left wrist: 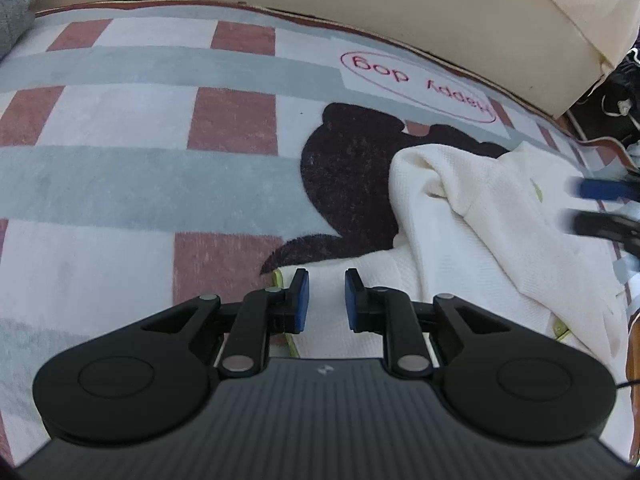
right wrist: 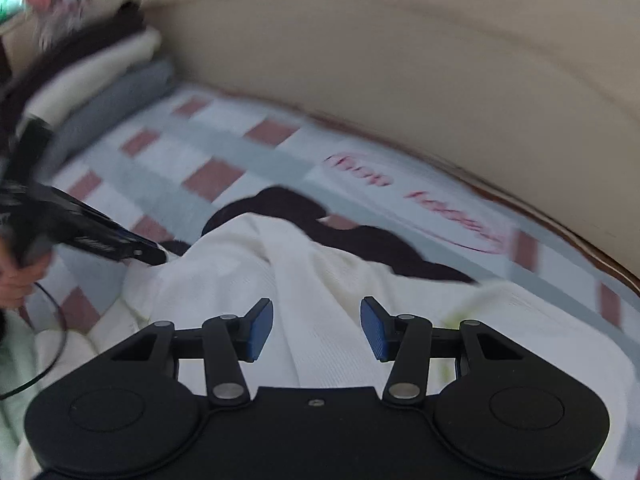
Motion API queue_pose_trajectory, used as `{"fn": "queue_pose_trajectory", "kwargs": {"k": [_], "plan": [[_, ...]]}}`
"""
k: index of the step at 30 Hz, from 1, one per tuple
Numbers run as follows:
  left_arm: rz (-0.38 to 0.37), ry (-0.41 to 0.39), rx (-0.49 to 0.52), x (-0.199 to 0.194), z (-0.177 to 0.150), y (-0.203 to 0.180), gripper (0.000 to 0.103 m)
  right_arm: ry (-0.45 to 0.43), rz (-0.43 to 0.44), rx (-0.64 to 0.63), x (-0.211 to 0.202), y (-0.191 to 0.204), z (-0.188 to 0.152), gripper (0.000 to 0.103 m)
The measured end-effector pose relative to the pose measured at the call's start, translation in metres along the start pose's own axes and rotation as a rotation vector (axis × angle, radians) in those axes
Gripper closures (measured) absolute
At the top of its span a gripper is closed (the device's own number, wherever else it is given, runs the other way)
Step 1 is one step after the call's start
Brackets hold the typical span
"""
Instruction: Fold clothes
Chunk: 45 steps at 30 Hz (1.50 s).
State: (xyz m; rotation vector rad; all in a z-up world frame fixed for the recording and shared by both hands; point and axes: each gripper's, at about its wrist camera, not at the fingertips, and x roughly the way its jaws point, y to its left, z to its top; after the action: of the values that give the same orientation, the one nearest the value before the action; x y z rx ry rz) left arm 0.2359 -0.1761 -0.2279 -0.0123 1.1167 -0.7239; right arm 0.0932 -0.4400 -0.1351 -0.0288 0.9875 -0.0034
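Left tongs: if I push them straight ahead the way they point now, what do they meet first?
Most likely the white garment: its flat edge lies right under and just ahead of the open left tongs, nothing gripped. Just past that strip comes the checked blanket with its dark dog print. Depth is hard to judge here.

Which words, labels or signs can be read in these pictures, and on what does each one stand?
"Happy dog": red letters inside a red oval, upside down in the left wrist view, on the checked blanket.
The same red lettering in the right wrist view: too blurred to read.
A small logo on the left tool's body: not readable as text.
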Motion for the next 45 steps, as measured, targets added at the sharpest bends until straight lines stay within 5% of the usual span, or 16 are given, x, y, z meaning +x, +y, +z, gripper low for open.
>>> {"fn": "queue_pose_trajectory", "kwargs": {"k": [4,5,6,13,16,19,28,31,33,34,35,39,41,43,44,45], "plan": [[-0.01,-0.002,0.033,0.007,-0.001,-0.003,0.078,0.122,-0.093,-0.037,0.068,0.007,0.012,0.05],[-0.01,0.002,0.043,0.009,-0.002,-0.004,0.078,0.152,-0.112,-0.057,0.078,0.007,0.008,0.097],[-0.012,0.001,0.047,0.009,-0.001,-0.004,0.078,0.154,-0.14,-0.085,0.077,0.006,0.005,0.101],[-0.083,0.027,0.023,0.012,0.007,0.006,0.078,-0.075,-0.376,0.017,-0.023,-0.044,-0.038,0.101],[-0.1,0.03,0.033,0.012,0.008,-0.001,0.077,0.016,-0.426,-0.033,-0.013,-0.056,-0.071,0.099],[-0.079,0.0,0.13,0.008,0.005,-0.015,0.073,0.085,-0.356,0.033,-0.001,-0.065,-0.094,0.099],[-0.095,-0.169,0.167,-0.004,0.014,-0.024,0.049,0.029,-0.365,0.184,-0.038,-0.077,-0.114,0.101],[-0.108,-0.098,0.182,0.017,0.017,-0.028,0.048,-0.068,-0.212,0.289,-0.053,-0.084,-0.109,0.097],[-0.101,-0.052,0.198,0.027,0.013,-0.034,0.048,-0.132,-0.137,0.339,-0.057,-0.085,-0.102,0.077],[-0.119,-0.049,0.204,0.027,0.011,-0.037,0.048,-0.157,-0.108,0.363,-0.057,-0.085,-0.097,0.051],[-0.128,-0.05,0.219,0.026,0.009,-0.04,0.044,-0.172,-0.09,0.37,-0.055,-0.084,-0.092,0.04],[-0.129,-0.064,0.277,0.024,0.004,-0.051,0.034,-0.13,-0.089,0.287,-0.026,-0.075,-0.067,0.04],[-0.12,-0.033,0.288,0.028,0.0,-0.052,0.046,-0.066,-0.1,0.167,-0.004,-0.065,-0.061,0.04],[-0.068,-0.045,0.358,0.022,-0.013,-0.056,0.077,0.034,-0.117,-0.06,0.018,-0.044,-0.063,0.053],[-0.041,-0.057,0.408,0.016,-0.021,-0.059,0.089,0.06,-0.159,-0.204,0.025,-0.028,-0.07,0.085],[-0.053,-0.05,0.402,0.01,-0.024,-0.06,0.091,0.068,-0.202,-0.293,0.027,-0.018,-0.076,0.101]]}}
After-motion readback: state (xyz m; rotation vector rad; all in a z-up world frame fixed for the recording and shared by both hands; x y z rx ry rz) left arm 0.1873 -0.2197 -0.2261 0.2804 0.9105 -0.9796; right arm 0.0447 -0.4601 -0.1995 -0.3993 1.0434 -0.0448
